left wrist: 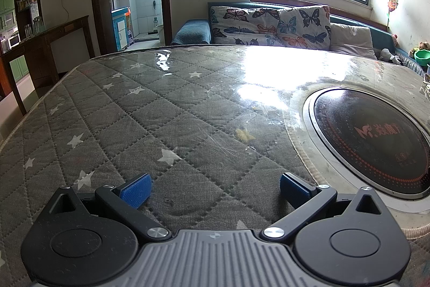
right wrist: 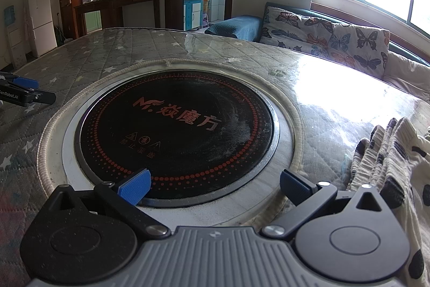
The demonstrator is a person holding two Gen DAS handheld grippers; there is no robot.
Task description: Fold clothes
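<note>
At the right edge of the counter (right wrist: pixel 150 50), beside the hob (right wrist: pixel 174 136), the garment (right wrist: pixel 389 168) lies crumpled and untouched, both left tongs (left wrist: pixel 215 187) and right tongs (right wrist: pixel 215 186) being held wide open and empty, so folding is judged unstarted and a reach rightward is called for
</note>
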